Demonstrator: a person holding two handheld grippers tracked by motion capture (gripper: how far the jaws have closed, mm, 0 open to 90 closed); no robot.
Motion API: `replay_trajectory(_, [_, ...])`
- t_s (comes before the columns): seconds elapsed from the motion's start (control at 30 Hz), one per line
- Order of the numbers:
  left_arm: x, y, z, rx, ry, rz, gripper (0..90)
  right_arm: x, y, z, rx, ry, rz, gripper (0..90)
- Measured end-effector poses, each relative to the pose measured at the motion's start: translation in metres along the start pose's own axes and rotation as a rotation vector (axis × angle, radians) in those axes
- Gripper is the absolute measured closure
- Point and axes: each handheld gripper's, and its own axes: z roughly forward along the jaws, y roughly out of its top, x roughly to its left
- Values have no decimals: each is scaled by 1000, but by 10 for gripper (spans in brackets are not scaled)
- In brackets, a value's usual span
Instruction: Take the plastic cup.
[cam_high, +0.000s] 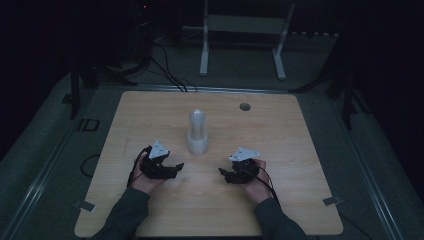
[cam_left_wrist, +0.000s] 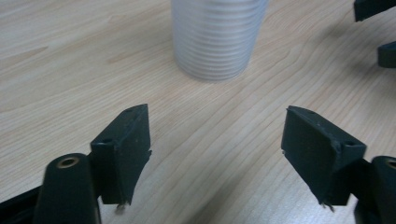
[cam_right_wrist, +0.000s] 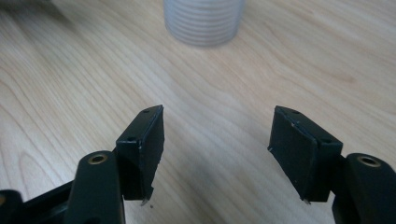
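A pale ribbed cylinder with a narrower round-topped piece standing on it (cam_high: 198, 132) is upright at the middle of the wooden table (cam_high: 280, 135). My left gripper (cam_high: 177, 167) rests on the table to its near left, pointing right toward its base. The jaws stand open with nothing between them (cam_left_wrist: 215, 114), and the ribbed base (cam_left_wrist: 218, 39) lies a short way ahead. My right gripper (cam_high: 222, 173) lies to the near right, pointing left. It too is open and empty (cam_right_wrist: 217, 112), with the ribbed base (cam_right_wrist: 204, 21) farther ahead.
A round hole (cam_high: 245, 106) sits near the table's far edge. A white frame stand (cam_high: 245, 30) and cables lie on the floor beyond the table. The other gripper's jaws (cam_left_wrist: 380, 32) show at the top right of the left gripper view.
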Motion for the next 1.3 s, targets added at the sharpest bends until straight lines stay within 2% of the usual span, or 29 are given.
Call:
replay_trajectory(0.27, [-5, 4, -1, -4, -8, 16, 248, -1, 7, -1, -12, 12, 2, 350])
replay_trajectory(0.43, [-4, 9, -5, -18, -25, 10, 247, -1, 9, 1, -7, 16, 1, 349])
replay_trajectory(0.6, [-3, 16, -9, -26, -28, 24, 247, -1, 13, 1, -13, 20, -2, 349])
replay_trajectory(0.9, [2, 38, -18, -60, -25, 47, 248, 1, 21, 4, -23, 25, -5, 349])
replay_trajectory(1.3, [1, 65, -22, -78, -13, 99, 246, 1, 33, 8, -38, 32, -8, 349])
